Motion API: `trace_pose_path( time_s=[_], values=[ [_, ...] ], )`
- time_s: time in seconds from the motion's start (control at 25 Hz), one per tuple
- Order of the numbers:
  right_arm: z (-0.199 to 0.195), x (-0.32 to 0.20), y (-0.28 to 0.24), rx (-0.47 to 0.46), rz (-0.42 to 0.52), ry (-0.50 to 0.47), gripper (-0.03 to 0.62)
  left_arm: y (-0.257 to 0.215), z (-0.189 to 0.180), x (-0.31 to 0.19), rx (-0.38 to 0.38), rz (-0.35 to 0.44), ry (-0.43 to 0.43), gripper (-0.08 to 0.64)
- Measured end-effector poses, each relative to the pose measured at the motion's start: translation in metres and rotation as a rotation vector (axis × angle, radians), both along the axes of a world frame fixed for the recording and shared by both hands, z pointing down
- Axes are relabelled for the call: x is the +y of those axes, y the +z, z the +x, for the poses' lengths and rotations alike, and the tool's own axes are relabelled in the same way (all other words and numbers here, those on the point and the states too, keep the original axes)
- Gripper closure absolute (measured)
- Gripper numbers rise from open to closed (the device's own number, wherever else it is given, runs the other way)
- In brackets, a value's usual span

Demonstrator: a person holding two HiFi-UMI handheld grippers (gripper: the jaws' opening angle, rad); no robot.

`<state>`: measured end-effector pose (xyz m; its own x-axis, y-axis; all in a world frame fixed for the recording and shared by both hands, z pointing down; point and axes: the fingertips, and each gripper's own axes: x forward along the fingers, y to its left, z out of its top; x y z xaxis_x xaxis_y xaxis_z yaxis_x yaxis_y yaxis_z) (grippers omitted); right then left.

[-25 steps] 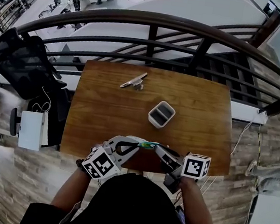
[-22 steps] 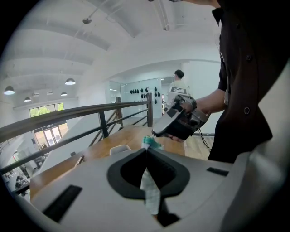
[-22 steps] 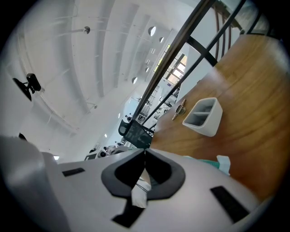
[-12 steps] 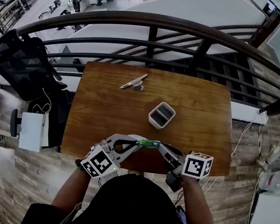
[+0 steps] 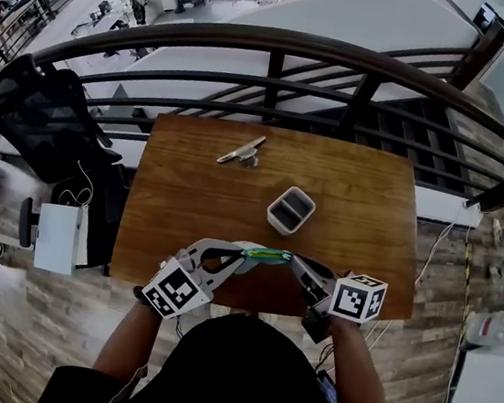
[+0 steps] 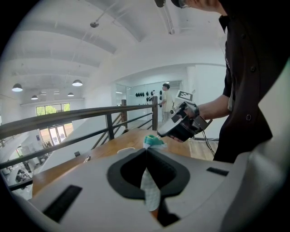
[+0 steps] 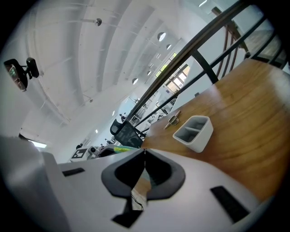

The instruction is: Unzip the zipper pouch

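Wood-topped table (image 5: 361,210) stands against a dark curved railing (image 5: 273,38) on a raised floor, with an open office hall below and beyond it. The zipper pouch (image 5: 266,255), teal and green, hangs stretched over the table's near edge between the two grippers. The left gripper (image 5: 243,257) has its jaws pressed together on the pouch's left end, and pale fabric shows pinched in the gap in the left gripper view. The right gripper (image 5: 292,261) is likewise closed on the right end; which part of the pouch it pinches I cannot tell.

Farther across the table, well apart from the pouch, sits a grey two-compartment tray (image 5: 290,208). Near the far edge lies a small metal clip (image 5: 240,149). Off the table's left side stand a black office chair (image 5: 38,112) and a white box (image 5: 56,235). The person's dark top (image 5: 238,378) fills the near foreground, covering the arms behind both marker cubes.
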<state>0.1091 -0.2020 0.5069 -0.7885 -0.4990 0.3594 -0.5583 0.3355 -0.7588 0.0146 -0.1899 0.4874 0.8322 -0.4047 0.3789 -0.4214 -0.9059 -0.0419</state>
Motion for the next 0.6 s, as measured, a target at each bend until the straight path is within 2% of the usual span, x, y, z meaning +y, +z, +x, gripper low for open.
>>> trace_pose_path(
  time_s=[0.4, 0.6],
  values=[
    [0.006, -0.008, 0.003, 0.062, 0.037, 0.008, 0.591, 0.001, 0.000, -0.004, -0.007, 0.007, 0.002, 0.545],
    [0.020, -0.012, 0.007, 0.137, 0.053, 0.033, 0.591, -0.001, -0.004, -0.006, 0.004, 0.005, -0.010, 0.545]
  ],
)
